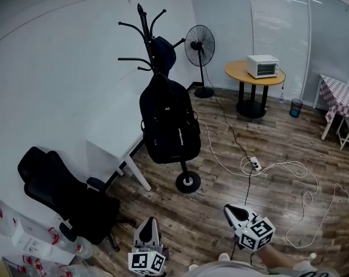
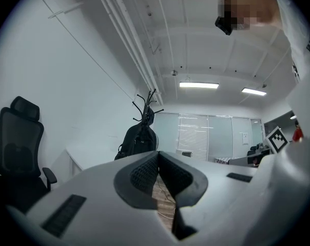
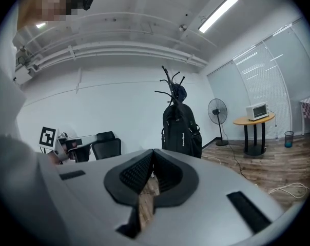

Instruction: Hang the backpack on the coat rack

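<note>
The black fabric backpack point(image 1: 169, 123) is hanging from an upper hook of the black metal coat rack point(image 1: 144, 25). Its body is resting against the rack's pole, above the round base and clear of the wooden plank floor point(image 1: 278, 137). A smaller dark bag point(image 1: 163, 52) is hanging higher on the same rack.

Both grippers are hovering on the near side of the coat rack, well apart from it and touching nothing. The left gripper point(image 1: 150, 223) is pointing toward the rack with its jaws pressed together and nothing between them. The right gripper point(image 1: 231, 211) is also showing its jaws closed and empty.

A black pedestal fan point(image 1: 199, 46) is standing beyond the rack to its right. A round wooden table point(image 1: 254, 75) carrying a white microwave oven point(image 1: 262, 66) is standing further right of the rack. A black office chair point(image 1: 65, 192) is sitting to the rack's near left, and a white table point(image 1: 114, 146) is standing just beside the rack.
</note>
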Available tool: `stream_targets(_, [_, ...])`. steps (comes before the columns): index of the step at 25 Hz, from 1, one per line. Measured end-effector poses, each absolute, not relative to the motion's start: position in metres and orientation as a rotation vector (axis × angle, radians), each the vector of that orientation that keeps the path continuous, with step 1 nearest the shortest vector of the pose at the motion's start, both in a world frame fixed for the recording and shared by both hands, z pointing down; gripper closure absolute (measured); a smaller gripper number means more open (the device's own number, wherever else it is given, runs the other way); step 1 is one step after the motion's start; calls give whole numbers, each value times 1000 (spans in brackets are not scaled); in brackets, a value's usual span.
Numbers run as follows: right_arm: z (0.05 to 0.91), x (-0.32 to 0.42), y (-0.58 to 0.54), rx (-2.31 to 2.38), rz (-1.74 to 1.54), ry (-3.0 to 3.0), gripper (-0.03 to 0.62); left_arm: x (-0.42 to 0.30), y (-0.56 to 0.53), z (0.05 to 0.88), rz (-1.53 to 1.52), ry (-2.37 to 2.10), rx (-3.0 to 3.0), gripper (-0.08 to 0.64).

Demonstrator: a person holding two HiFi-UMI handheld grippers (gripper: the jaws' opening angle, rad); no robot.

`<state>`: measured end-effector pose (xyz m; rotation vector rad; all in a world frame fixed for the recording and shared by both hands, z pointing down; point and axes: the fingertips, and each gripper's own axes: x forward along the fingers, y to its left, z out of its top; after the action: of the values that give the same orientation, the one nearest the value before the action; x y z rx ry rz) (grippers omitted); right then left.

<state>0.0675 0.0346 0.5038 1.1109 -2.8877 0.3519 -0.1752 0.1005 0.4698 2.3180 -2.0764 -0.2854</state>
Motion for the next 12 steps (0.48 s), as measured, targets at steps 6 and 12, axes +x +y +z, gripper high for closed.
stream_targets(6, [509,70,29,1127,361,-2864,577,-175,97,474,-271,-2068,2302,551])
stream_targets(12, [514,70,24,1129,382,-2851,577,-177,92,486,-270,-2058,2301,551])
